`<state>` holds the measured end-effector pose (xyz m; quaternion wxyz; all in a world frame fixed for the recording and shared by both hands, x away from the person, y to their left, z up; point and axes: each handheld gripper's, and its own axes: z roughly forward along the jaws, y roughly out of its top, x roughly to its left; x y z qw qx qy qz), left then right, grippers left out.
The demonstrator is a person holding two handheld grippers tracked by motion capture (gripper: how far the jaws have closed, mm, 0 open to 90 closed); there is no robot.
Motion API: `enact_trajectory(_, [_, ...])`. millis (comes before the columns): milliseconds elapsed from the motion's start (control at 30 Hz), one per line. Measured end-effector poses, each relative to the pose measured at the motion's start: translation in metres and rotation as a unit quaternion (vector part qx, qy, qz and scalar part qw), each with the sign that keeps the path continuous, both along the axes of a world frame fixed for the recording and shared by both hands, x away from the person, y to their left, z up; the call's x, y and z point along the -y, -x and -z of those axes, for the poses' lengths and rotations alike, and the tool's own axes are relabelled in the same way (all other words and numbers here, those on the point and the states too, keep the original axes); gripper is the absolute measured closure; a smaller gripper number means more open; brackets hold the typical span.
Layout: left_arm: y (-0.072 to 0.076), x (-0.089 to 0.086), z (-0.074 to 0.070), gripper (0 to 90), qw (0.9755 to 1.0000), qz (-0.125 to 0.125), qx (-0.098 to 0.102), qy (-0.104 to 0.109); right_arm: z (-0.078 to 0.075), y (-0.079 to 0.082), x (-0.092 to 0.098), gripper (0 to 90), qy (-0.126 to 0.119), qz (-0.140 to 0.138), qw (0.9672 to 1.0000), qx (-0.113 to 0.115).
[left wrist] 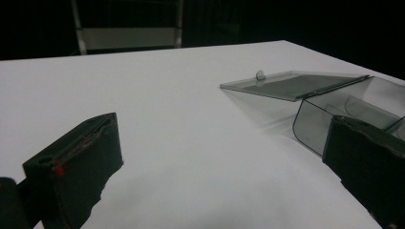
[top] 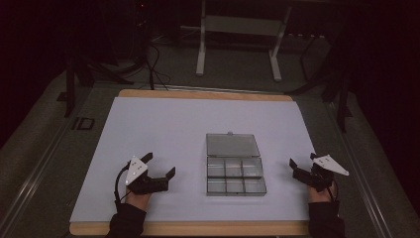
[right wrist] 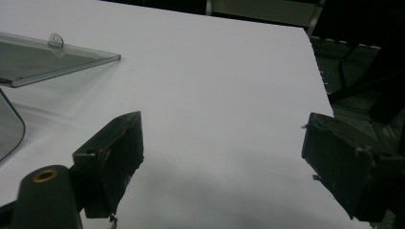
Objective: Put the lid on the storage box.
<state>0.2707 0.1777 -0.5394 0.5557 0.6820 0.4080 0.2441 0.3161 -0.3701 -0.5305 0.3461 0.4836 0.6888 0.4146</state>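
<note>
We see a clear plastic compartment box (top: pixel 236 177) lying open on the white tabletop (top: pixel 163 129), a little right of the middle and toward the near edge. It has six compartments in two rows of three, and as far as we can tell they hold nothing. Its lid (top: pixel 233 145) is folded back flat on the far side, with a small latch tab (top: pixel 229 133) at its far edge.

Our left gripper (top: pixel 161 166) rests low over the tabletop to the left of the box, well apart from it, its jaws spread wide with nothing between them. In the left gripper view the box's rounded near corner (left wrist: pixel 310 124) sits just past one jaw.

Our right gripper (top: pixel 302 162) sits to the right of the box, near the tabletop's right edge, jaws likewise spread and holding nothing. In the right gripper view the lid (right wrist: pixel 43 59) lies off to the left.
</note>
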Motion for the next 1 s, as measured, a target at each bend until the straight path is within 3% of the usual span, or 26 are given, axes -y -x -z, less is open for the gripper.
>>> enact_trajectory(33, [0.000,0.000,0.000,0.4,1.0000,0.000,0.000,0.000,0.000,0.000,0.000,13.8,0.000,0.000,1.0000,0.000])
enact_trajectory(67, [-0.003,0.000,0.000,0.4,0.9998,0.016,-0.014,0.000,0.000,0.000,0.001,13.8,-0.005,0.000,1.0000,0.000])
enact_trajectory(167, [-0.006,0.000,-0.001,0.4,0.9995,0.018,-0.025,0.000,0.000,0.000,0.001,13.8,-0.007,-0.002,1.0000,0.000])
enact_trajectory(233, [-0.010,-0.001,-0.001,0.4,0.9984,0.024,-0.051,0.001,0.000,0.001,0.000,13.8,0.001,-0.004,1.0000,0.002])
enact_trajectory(333, [-0.013,-0.001,-0.002,0.4,0.9978,0.021,-0.064,0.001,0.000,0.001,-0.003,13.8,0.012,-0.006,0.9999,0.001])
enact_trajectory(467, [-0.018,-0.004,-0.010,0.4,0.9958,0.019,-0.087,0.023,0.000,0.000,-0.002,13.8,0.009,-0.007,0.9999,-0.003])
enact_trajectory(533, [-0.021,-0.004,-0.015,0.4,0.9946,0.007,-0.102,0.020,0.000,0.000,-0.002,13.8,0.006,-0.006,1.0000,-0.003])
enact_trajectory(667, [-0.029,0.001,-0.026,0.4,0.9927,0.028,-0.115,0.021,0.000,0.000,-0.004,13.8,0.014,-0.006,0.9999,-0.002])
enact_trajectory(800, [-0.037,0.013,-0.037,0.4,0.9921,0.044,-0.117,-0.004,0.000,0.000,-0.004,13.8,0.017,-0.008,0.9998,-0.001])
enact_trajectory(1000, [-0.055,0.029,-0.045,0.4,0.9876,0.064,-0.143,-0.014,0.000,0.000,-0.006,13.8,0.024,-0.009,0.9997,-0.004])
